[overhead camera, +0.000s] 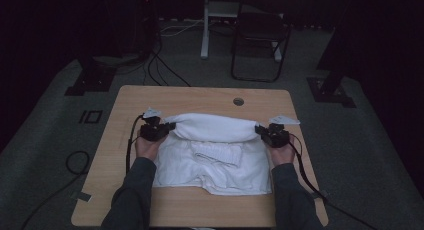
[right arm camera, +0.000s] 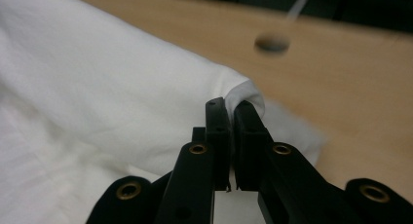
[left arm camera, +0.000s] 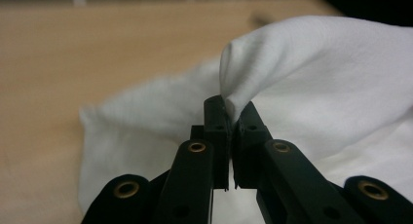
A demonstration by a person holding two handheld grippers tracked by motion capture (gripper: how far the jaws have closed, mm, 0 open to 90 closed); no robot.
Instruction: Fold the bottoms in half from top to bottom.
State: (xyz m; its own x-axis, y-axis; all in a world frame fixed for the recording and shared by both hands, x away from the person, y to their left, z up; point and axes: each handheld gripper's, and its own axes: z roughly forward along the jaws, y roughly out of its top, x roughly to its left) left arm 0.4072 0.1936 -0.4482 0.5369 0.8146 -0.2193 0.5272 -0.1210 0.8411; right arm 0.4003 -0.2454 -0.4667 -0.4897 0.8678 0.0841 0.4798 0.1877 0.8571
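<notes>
Now, from the high view, a white garment of soft, matte cloth lies on a pale wood-grain table with rounded corners, its far edge lifted into a smooth, puffed roll that spans from one gripper to the other, while the near part lies flat with gentle creases and a small ribbed, folded patch at its middle. The left gripper bites the left end of that roll and the right gripper bites the right end, each held in a hand with a grey sleeve behind it and a black cable trailing off. A round hole sits in the tabletop beyond the cloth, and a dark folding chair stands on the grey carpet farther back. Over to the left gripper view: the left gripper has its two matte black jaws pressed together on a pinched corner of the garment, the fabric rising from the tips in a rounded, tented fold; brass-coloured rivets glint on the linkage below. Then the right gripper view: the right gripper is likewise clamped tight on a small curl of the garment, the cloth sloping away smooth and taut to the left, with the hole blurred on the wood behind. No writing or label can be read anywhere.
</notes>
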